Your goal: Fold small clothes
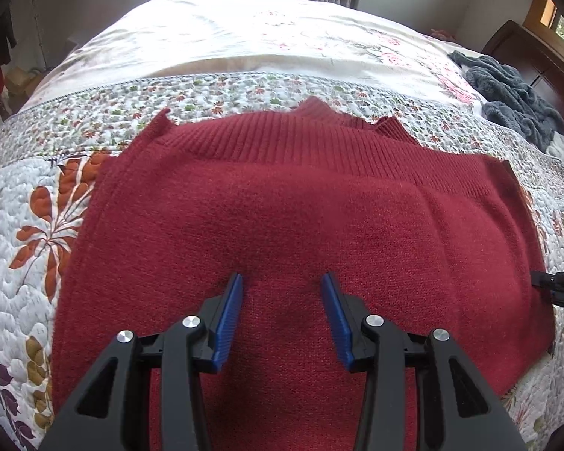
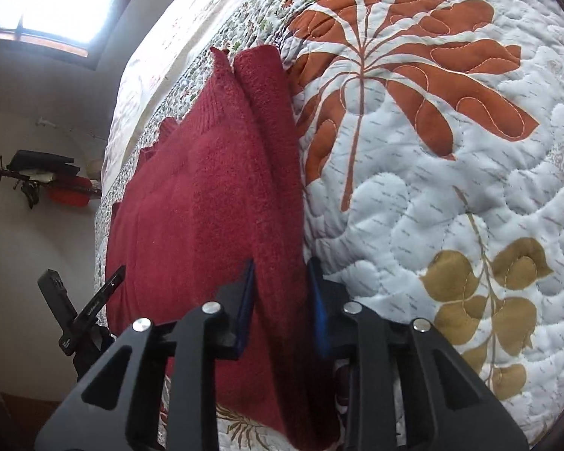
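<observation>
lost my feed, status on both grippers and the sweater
Left gripper open, over red sweater, flat on quilt. Right gripper shut on sweater's folded side edge. Grey fleece blanket at far corner, clear.

A big quilt (image 1: 37, 225) covers the bed. It is white with orange flowers and brown leaves sewn on it. A band of tiny flowers runs across it. A fluffy grey blanket (image 1: 515, 94) lies bunched up at the far right corner. Behind it stands a dark wooden headboard (image 1: 537, 56). A bright window (image 2: 56, 0) shines above.
</observation>
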Demonstrator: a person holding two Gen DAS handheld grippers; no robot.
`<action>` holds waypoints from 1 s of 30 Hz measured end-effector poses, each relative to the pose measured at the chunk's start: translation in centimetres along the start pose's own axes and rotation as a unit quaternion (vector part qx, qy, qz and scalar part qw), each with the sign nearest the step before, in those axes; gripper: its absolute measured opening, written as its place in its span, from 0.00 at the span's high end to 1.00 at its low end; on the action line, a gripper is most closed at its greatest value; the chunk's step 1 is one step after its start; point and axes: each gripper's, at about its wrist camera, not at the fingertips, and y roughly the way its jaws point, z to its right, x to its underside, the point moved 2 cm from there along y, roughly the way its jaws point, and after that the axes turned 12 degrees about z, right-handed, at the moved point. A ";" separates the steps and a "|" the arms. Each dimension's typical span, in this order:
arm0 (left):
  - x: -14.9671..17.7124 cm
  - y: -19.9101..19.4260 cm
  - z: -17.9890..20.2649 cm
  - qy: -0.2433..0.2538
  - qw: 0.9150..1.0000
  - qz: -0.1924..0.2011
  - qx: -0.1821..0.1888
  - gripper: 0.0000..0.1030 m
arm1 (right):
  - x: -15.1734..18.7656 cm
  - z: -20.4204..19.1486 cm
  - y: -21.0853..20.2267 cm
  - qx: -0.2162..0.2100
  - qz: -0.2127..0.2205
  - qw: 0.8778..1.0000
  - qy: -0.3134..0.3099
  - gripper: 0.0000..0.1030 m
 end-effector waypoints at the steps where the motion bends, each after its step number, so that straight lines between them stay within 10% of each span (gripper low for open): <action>1: 0.0 0.1 -0.1 -0.002 1.000 0.000 0.002 0.56 | 0.1 0.1 -0.1 0.000 0.002 1.000 -0.001 0.77; 18: -0.4 0.6 0.1 -0.004 1.000 -0.019 -0.005 0.54 | -0.2 -0.4 0.6 0.041 -0.001 0.999 0.014 0.81; 30: -1.4 -4.7 -3.5 -0.061 0.998 -0.001 0.027 0.54 | -0.7 -15.9 -1.3 0.031 0.009 0.991 -0.127 0.85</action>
